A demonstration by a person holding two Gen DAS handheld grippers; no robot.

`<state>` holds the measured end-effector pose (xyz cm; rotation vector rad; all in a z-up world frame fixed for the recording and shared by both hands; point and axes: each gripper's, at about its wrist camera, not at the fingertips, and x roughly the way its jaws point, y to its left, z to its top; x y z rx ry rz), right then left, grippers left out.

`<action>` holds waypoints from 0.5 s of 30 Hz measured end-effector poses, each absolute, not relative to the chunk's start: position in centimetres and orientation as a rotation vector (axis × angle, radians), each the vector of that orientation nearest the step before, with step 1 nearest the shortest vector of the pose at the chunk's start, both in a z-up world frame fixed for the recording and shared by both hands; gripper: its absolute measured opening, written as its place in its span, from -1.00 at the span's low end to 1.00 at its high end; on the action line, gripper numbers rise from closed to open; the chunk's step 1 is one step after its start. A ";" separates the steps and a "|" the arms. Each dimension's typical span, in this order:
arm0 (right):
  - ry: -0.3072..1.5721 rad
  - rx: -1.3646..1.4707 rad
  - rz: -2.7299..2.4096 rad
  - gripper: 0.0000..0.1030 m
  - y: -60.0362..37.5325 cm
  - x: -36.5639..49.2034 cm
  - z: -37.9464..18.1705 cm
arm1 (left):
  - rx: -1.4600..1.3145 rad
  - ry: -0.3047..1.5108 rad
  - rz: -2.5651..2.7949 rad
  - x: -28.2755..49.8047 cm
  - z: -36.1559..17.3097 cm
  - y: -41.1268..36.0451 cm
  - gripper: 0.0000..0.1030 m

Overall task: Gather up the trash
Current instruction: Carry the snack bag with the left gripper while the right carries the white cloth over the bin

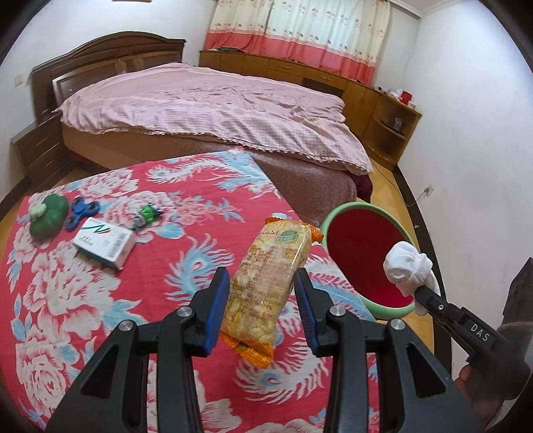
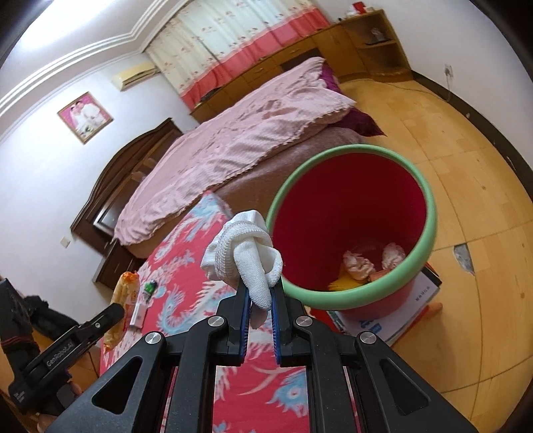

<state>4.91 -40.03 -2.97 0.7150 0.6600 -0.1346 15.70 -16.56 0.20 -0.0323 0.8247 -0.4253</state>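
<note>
Left gripper (image 1: 263,293): black frame, blue pads, clamped on a snack packet (image 1: 269,279) of clear film with orange sealed ends; packet held lengthwise between the pads, off the cloth, its far end pointing toward the bin.

Right gripper (image 2: 260,296): jaws nearly together, pinching a white knitted sock (image 2: 246,256), bunched and knotted, a loose end hanging down between the pads. In the left wrist view the sock sits over the near right part of the bin's rim.

Bin (image 2: 429,213): red bucket with pale green rim, standing on a flat printed box (image 2: 393,319) on the wooden floor, just beside the table's corner. Contents at the bottom: two crumpled pinkish paper wads (image 2: 358,264) and something yellow, partly hidden by the rim.

Table cloth (image 1: 100,299): red with white and blue floral pattern. Lying on it, well apart from the grippers: white and blue carton (image 1: 103,243), blue fidget spinner (image 1: 78,213), green plush item (image 1: 48,213), small green toy car (image 1: 146,215).

Background: bed (image 1: 206,110) with pink cover and dark headboard, wooden cabinets, pink-bordered curtain (image 1: 299,30).
</note>
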 end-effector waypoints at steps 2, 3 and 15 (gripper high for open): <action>0.662 0.728 -0.146 -0.78 -40.6 4.7 -3.3 | -0.019 0.829 -0.436 15.8 0.1 -17.5 -0.22; 0.663 0.735 -0.153 -0.78 -40.9 4.7 -3.6 | -0.014 0.832 -0.440 15.8 0.0 -17.9 -0.22; 0.675 0.791 -0.209 -0.76 -43.6 4.2 -5.1 | 0.050 0.861 -0.485 17.2 -1.0 -22.6 -0.22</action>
